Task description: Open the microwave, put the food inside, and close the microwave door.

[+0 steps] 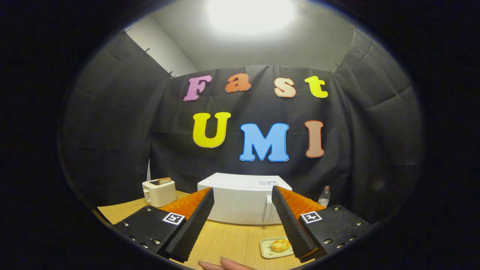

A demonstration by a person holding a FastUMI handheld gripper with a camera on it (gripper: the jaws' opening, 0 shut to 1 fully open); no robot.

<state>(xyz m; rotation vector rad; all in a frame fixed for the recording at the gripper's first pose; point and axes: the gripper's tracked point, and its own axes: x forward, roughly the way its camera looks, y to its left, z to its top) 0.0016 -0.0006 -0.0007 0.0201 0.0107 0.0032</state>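
Note:
A white microwave (240, 204) stands on the wooden table (228, 242) beyond my fingers, its door shut. A small pale tray (267, 250) carries a golden bun (280, 245) on the table in front of the microwave, close to my right finger (292, 221). My gripper (243, 195) is open and held above the table, with nothing between its ridged black fingers. The microwave shows in the gap between them.
A cream toaster (159, 192) with a slice of toast in it sits left of the microwave. A clear water bottle (324, 196) stands to the microwave's right. A person's fingers (225, 264) rest on the near table edge.

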